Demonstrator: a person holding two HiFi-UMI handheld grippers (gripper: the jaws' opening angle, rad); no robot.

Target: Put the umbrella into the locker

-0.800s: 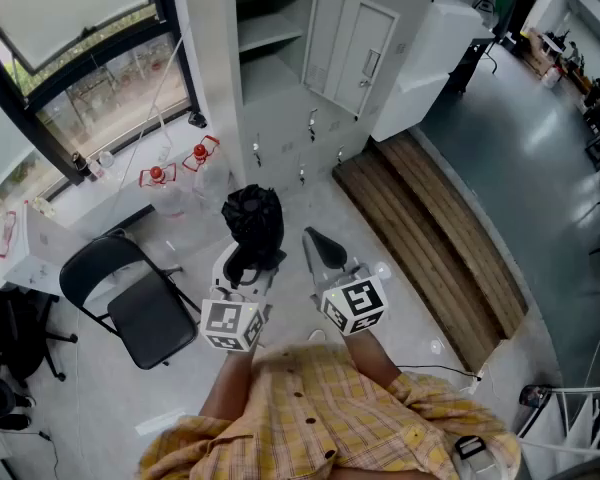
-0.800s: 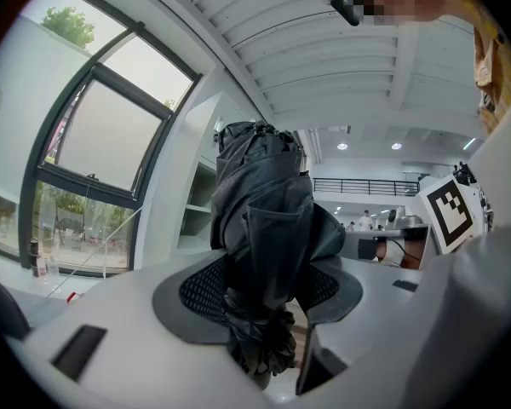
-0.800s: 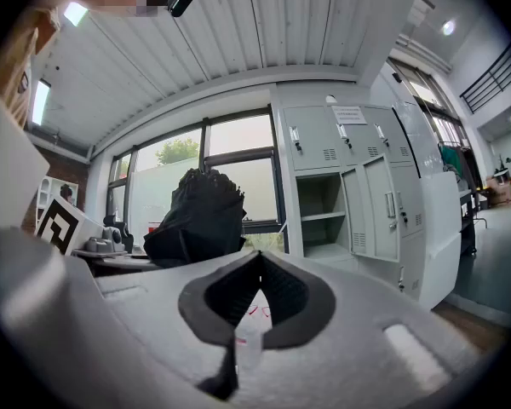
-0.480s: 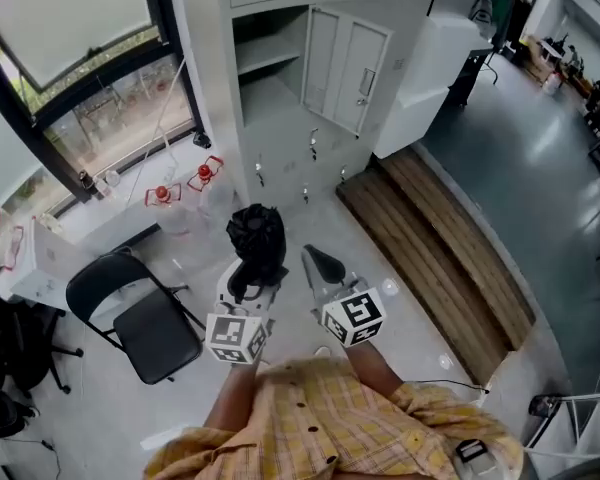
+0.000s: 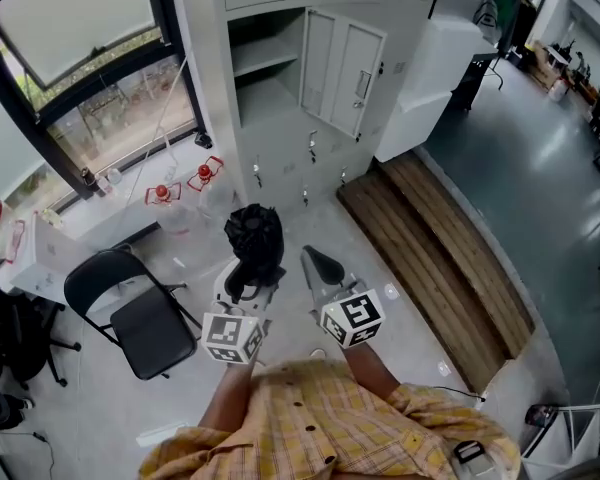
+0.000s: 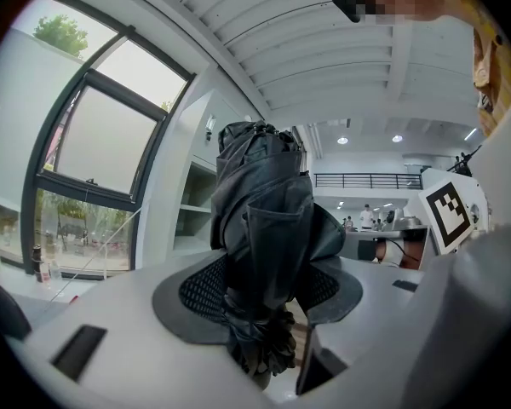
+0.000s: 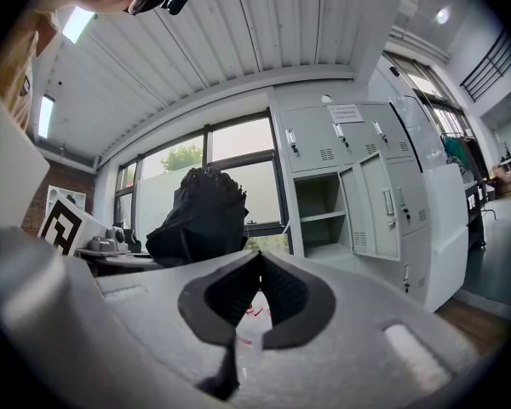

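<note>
**A:** The left gripper point(image 5: 248, 270) has the folded black umbrella point(image 5: 255, 230) clamped between its pads. The jaws sit partway in, squeezing the fabric, and most of the bundle stands up past them toward twelve o'clock.

**B:** And the right gripper point(image 5: 317, 258)?

**A:** Its tips are pinched together on nothing. It rides just beside the umbrella at three o'clock.

**B:** The open locker point(image 5: 275, 98) is up at twelve, well apart from the umbrella. What worries you?

**A:** First, the grip. It looks low on the bundle, with only a ruffled end below the pads. That's soft cloth, so I'd expect it to lean or slide if the hand tilts.

**B:** What about the entry itself?

**A:** There's a shelf point(image 5: 265, 56) across the compartment. If the umbrella goes in standing tall, its top could knock that edge and get levered out of the pads.

**B:** The door point(image 5: 345, 63) hangs out at one o'clock.

**A:** Yes, and if the approach drifts right, the empty gripper or the umbrella could clip it and swing it.

**B:** Anything on the floor?

**A:** The folding chair point(image 5: 140, 318) is at eight and the wooden bench point(image 5: 435, 238) at three. Neither looks to be in the direct line, but a sidestep could meet the bench.
</note>
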